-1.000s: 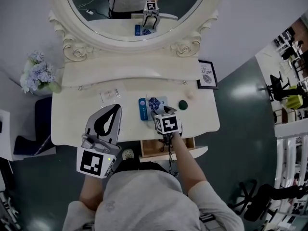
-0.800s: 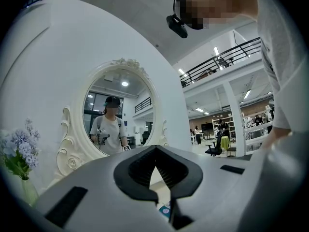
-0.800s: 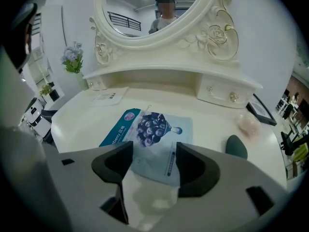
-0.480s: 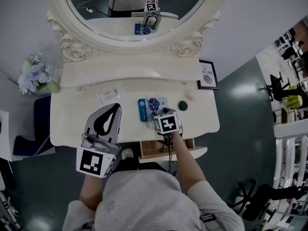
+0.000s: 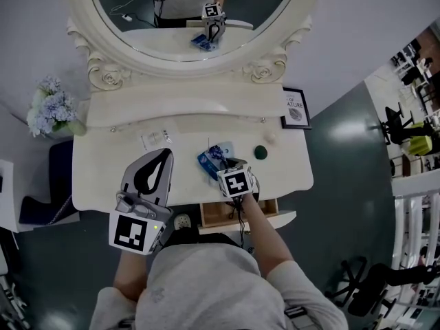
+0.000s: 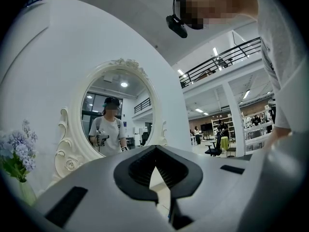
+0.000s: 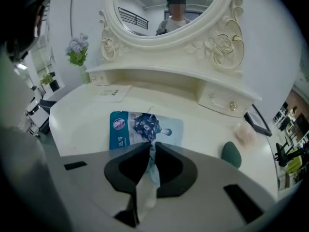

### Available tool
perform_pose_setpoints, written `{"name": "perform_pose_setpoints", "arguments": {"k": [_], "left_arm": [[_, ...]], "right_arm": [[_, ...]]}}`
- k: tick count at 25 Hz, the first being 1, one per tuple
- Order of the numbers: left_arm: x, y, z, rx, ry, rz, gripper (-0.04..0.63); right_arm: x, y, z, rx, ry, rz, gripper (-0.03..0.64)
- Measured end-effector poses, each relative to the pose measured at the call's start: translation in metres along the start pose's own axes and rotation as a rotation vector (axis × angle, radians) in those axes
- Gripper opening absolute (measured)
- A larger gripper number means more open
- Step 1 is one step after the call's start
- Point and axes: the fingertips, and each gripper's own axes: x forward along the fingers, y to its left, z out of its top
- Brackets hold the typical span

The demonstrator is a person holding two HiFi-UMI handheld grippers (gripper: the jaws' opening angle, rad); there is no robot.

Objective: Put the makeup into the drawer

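The makeup is a flat blue sachet (image 5: pixel 212 158) (image 7: pixel 145 126) in the middle of the cream dressing table (image 5: pixel 103 177). My right gripper (image 5: pixel 222 165) (image 7: pixel 150 148) points steeply down at it. Its jaws are closing, with the sachet's near edge pinched between the pads and pulled up off the table. The far part of the sachet still rests on the tabletop. Below the table's front edge a drawer (image 5: pixel 214 214) stands pulled out, partly hidden by my right arm. My left gripper (image 5: pixel 167 154) (image 6: pixel 155 148) is held level over the table's left half, shut and empty.
A dark green round thing (image 5: pixel 261 151) (image 7: pixel 231 154) and a small pale one (image 5: pixel 271 137) (image 7: pixel 245 132) lie right of the sachet. A white card (image 5: pixel 157 137) lies near the back shelf. Flowers (image 5: pixel 51 105) stand at the left, a framed picture (image 5: pixel 296 106) at the right, an oval mirror (image 5: pixel 192 12) behind.
The right gripper's jaws have gone from wide open to closed on the sachet's near edge. The sachet, which lay flat, now sits skewed with that edge raised. The left gripper has not moved.
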Motion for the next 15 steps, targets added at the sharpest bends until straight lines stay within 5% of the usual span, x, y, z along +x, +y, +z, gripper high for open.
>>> {"name": "perform_pose_setpoints", "arguments": {"k": [15], "left_arm": [[-0.003,-0.008,0.004,0.000,-0.015,-0.010,0.012]], "right_arm": [[-0.056,0.008,0.006,0.143,-0.169,0.080,0.043]]}}
